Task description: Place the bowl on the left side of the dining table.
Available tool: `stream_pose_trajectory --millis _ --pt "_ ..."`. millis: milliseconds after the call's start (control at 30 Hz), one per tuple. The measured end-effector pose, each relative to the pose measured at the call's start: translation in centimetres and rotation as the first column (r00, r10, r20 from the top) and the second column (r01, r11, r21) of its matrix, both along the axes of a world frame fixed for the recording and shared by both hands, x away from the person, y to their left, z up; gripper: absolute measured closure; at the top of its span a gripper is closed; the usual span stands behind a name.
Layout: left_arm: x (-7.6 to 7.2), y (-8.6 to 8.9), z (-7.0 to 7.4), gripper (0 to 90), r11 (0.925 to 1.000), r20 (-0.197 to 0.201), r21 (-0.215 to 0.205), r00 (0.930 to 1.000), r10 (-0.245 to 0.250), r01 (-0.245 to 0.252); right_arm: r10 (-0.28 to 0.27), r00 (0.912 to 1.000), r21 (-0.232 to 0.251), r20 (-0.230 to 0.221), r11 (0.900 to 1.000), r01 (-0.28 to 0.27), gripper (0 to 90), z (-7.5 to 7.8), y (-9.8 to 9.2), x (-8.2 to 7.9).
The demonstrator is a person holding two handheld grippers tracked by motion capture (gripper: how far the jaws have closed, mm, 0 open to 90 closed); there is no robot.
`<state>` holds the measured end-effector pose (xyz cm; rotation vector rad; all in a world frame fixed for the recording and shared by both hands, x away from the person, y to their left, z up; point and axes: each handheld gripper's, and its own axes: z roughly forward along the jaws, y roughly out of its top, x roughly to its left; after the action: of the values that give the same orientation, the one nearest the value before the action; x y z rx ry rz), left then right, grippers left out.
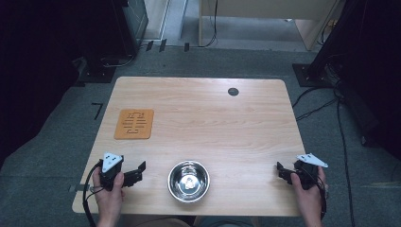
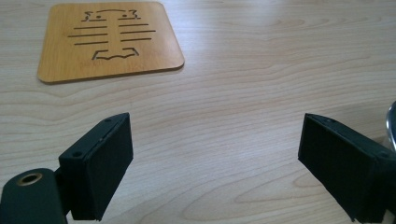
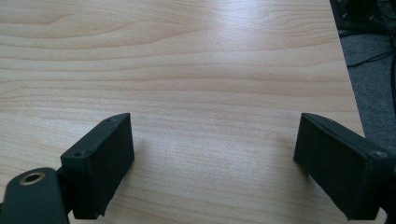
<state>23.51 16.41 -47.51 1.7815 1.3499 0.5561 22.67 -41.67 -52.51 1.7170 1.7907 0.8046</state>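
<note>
Landmark for all positions: the steel bowl [image 1: 188,180], which sits on the wooden table [image 1: 213,118] close to the person's edge, roughly midway along it. Left gripper [image 1: 134,173] rests low over the table just to the left of the bowl, held in the left hand [image 1: 109,189]; jaws spread wide with nothing between them (in the left gripper view only bare wood lies in the gap [image 2: 215,158]). A sliver of the bowl's rim [image 2: 391,122] shows at the right border of that view, beside the right-hand jaw but apart from it. Right gripper [image 1: 283,171] sits well to the right of the bowl, near the table's right edge, held in the right hand [image 1: 309,189]; jaws likewise wide apart and empty over bare wood [image 3: 212,158]. Bowl is upright, mouth up, untouched by either gripper; whether it holds anything I cannot tell from the glare. An orange cut-out trivet [image 1: 135,124] lies flat, beyond the bowl and to its left, well apart from it.
</note>
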Motion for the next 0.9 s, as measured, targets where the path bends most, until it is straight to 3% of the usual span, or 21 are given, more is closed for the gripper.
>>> stream_pose_trajectory --millis 367,767,900 --pt "-0.3 -0.9 0.3 10.1 0.9996 0.007 -0.008 0.9996 -0.027 0.027 0.0 1.0 0.0 0.0 1.0 0.0 11.5 0.0 0.0 0.0" --pt "-0.6 -2.0 0.6 10.1 0.9976 0.012 -0.035 0.9981 -0.06 0.06 0.0 1.0 0.0 0.0 1.0 0.0 11.5 0.0 0.0 0.0" --pt "-0.7 -2.4 0.7 10.1 0.9951 0.01 -0.061 0.997 -0.077 0.078 0.0 1.0 0.0 0.0 1.0 0.0 11.4 0.0 0.0 0.0"
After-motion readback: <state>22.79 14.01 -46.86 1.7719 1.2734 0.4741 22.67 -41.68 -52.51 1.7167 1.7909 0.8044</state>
